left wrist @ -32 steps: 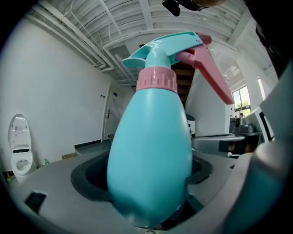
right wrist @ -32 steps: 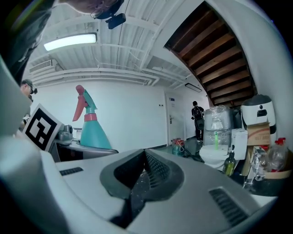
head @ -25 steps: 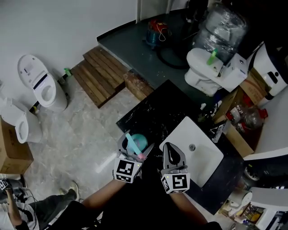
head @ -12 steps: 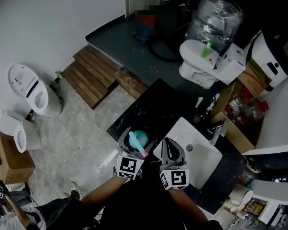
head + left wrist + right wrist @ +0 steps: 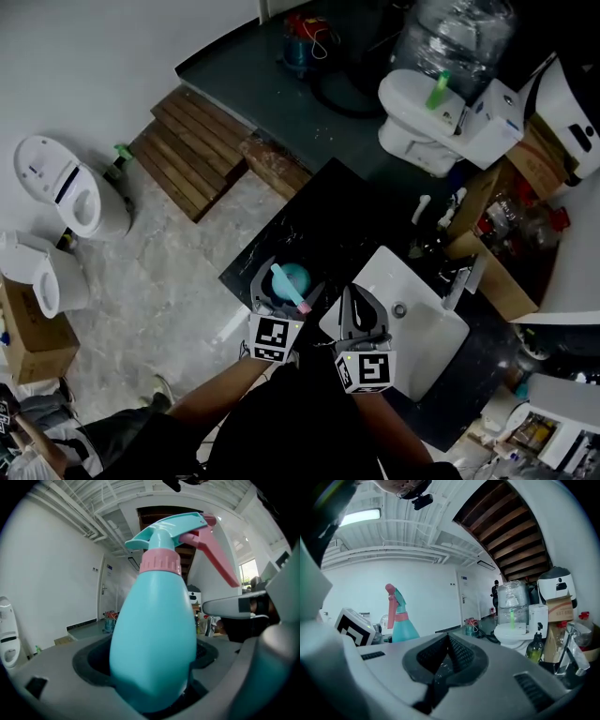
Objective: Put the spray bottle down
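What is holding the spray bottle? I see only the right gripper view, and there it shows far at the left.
Observer: The left tongs are shut on the spray bottle, around its lower body.
Operator: And what is under it?
Observer: In the head view it is over the black counter, left of the white sink. Whether it touches the counter, I cannot tell.
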Demonstrator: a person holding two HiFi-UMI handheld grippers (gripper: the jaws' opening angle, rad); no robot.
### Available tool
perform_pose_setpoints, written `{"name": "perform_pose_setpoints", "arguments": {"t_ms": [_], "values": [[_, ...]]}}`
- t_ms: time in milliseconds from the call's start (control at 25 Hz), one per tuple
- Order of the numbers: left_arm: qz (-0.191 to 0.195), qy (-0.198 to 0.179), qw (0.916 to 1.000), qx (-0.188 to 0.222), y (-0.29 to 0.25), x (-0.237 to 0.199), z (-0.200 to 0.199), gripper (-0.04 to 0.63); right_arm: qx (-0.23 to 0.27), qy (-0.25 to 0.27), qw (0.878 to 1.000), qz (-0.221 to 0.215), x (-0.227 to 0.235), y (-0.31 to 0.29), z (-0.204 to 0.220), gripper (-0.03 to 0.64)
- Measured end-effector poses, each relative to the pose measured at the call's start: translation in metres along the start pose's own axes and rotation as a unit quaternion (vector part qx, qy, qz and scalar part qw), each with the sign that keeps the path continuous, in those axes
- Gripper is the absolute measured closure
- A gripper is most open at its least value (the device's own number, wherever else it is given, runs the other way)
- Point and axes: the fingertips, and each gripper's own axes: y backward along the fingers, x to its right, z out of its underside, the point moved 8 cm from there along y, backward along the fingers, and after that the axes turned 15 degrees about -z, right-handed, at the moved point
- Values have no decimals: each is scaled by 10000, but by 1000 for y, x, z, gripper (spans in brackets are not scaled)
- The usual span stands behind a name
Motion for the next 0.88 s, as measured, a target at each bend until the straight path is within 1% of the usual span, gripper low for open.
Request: {"name": "perform_pose_setpoints", "arguments": {"t_ms": [160,360,440,600,720,880], "values": [[-49,-35,9997,-222,-15,3,17,149,-68,-60,9999,45,6,-7,6,607],[75,-77,9986,-511,-31,7,36,149,-148,30,9999,23,15,-16,15,607],[83,-136,9983,-558,-38,9,41,149,-228,64,9997,43,21,-17,21,607],[135,-233,9977,-620,-49,10,55,149,-483,-139,9987,91,29,-19,39,607],[147,-313,9969,-711,-55,13,65,149,-588,-146,9981,68,31,-20,47,607],[163,-281,9962,-810,-59,16,75,149,-690,-117,9975,-17,32,-22,56,607]]}}
